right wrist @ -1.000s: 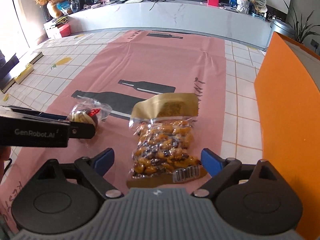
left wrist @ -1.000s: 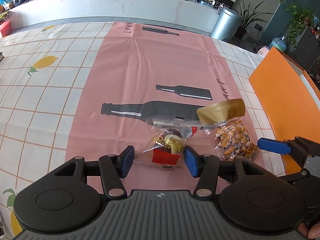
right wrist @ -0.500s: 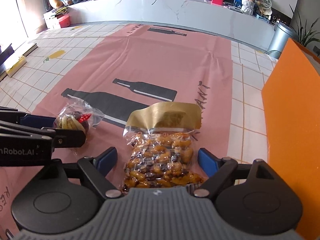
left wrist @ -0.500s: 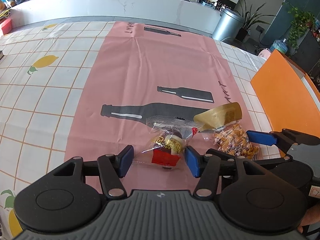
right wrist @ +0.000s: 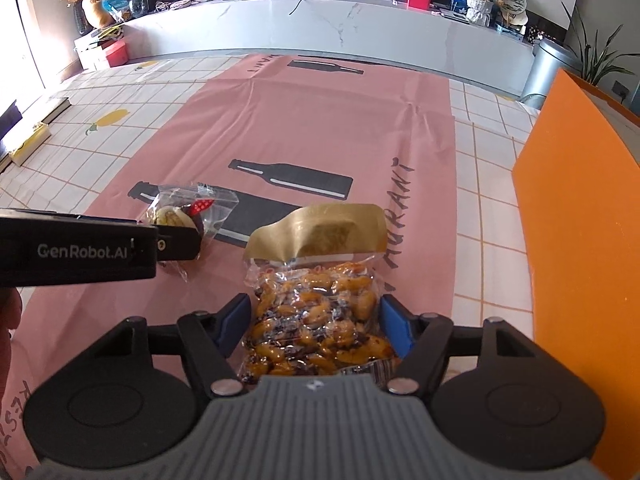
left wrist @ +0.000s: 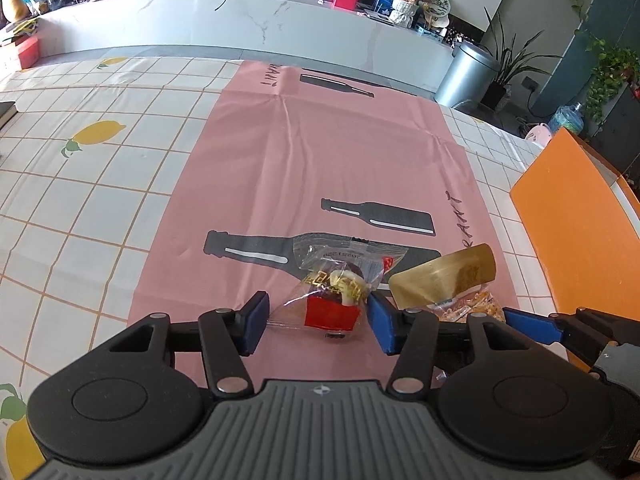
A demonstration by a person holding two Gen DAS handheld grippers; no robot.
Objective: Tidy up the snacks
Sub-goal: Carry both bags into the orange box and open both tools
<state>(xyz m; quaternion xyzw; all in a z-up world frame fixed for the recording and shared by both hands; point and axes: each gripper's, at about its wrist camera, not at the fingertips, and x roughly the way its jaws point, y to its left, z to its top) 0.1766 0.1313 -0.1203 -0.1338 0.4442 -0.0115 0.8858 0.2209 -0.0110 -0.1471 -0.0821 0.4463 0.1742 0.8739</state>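
Now your right claw [right wrist: 314,326] has just been closing on the clear, gold-topped bag of orange nuts [right wrist: 320,320], pads at its sides; left claw [left wrist: 316,320] spread around the small clear-wrapped red snack [left wrist: 334,300] on the worktop. Squeeze, then lift.

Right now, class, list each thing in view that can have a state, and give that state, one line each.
Nut bag: sealed, lying flat on the pink mat, between the right fingers.
Small wrapped snack: sealed, resting on the mat between the left fingers.
Right gripper: its jaws have just been closing; blue pads at the bag's sides, contact unclear.
Left gripper: part open, pads clear of the wrapper.
Pink mat: spread flat, creased.
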